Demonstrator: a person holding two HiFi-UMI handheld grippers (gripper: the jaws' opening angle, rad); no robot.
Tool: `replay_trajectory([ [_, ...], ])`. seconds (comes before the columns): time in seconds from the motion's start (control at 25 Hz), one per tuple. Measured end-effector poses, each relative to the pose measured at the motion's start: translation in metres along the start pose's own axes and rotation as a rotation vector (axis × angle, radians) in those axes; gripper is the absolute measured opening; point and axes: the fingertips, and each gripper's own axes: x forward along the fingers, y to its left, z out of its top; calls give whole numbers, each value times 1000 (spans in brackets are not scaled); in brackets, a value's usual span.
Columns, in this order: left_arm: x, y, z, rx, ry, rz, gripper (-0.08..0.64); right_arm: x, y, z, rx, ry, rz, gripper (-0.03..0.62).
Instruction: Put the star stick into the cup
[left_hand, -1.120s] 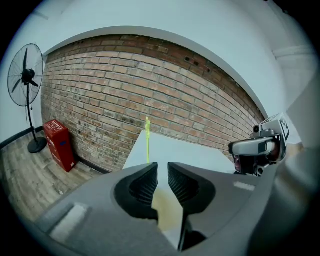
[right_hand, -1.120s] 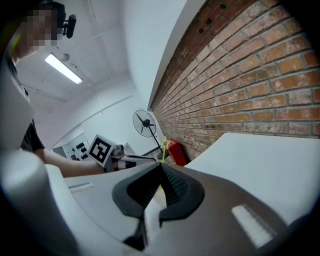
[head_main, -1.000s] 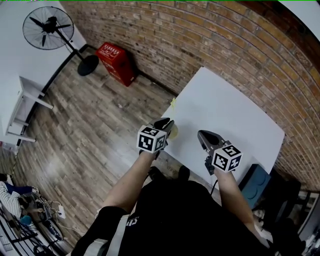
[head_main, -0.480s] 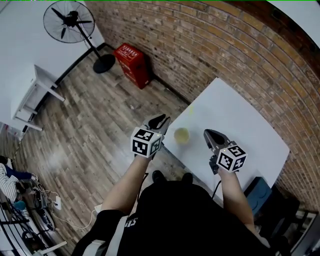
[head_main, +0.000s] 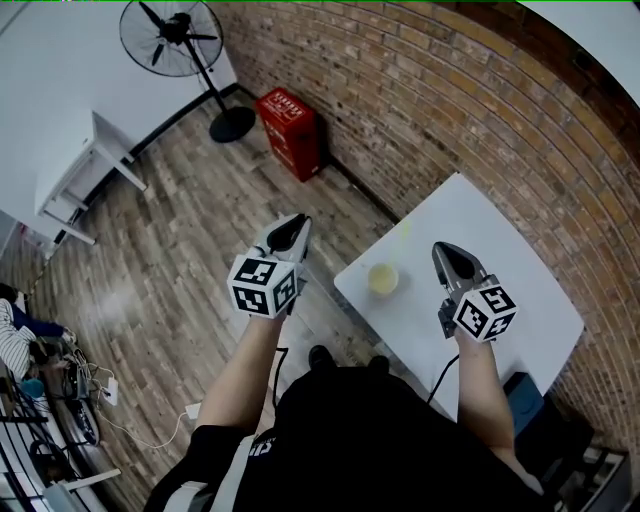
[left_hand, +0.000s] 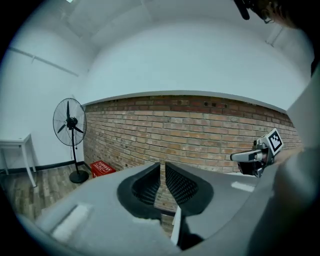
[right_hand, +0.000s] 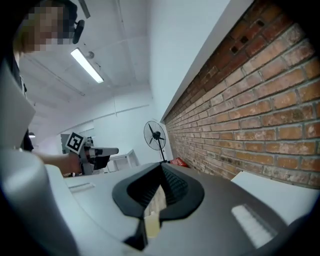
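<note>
A pale yellow cup (head_main: 383, 278) stands near the left corner of the white table (head_main: 500, 270). Just beyond it, by the table's edge, lies a small faint yellow thing that looks like the star stick (head_main: 403, 230). My left gripper (head_main: 297, 219) is shut and empty, held over the wooden floor to the left of the table. To the right of the cup, my right gripper (head_main: 441, 248) hangs over the table, also shut with nothing in it. In the gripper views both pairs of jaws meet at the tips (left_hand: 161, 164) (right_hand: 161, 166). Neither view shows the cup.
A brick wall (head_main: 450, 110) runs behind the table. A red crate (head_main: 290, 130) and a standing fan (head_main: 175, 35) are on the floor at the far left, and a white desk (head_main: 85, 170) stands further left. A dark blue box (head_main: 520, 405) sits by the table's near end.
My left gripper has drawn away leftward from the cup, off the table and over the floor. The cup now stands in plain view. The right gripper stays over the table.
</note>
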Motion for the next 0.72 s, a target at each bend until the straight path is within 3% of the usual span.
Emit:
replay_trajectory([
  [0.28, -20, 22, 30, 28, -81, 67, 5, -16, 10, 47, -70, -187, -25, -2],
  [0.72, 2, 13, 15, -4, -54, 8, 5, -26, -9, 34, -38, -162, -99, -2],
])
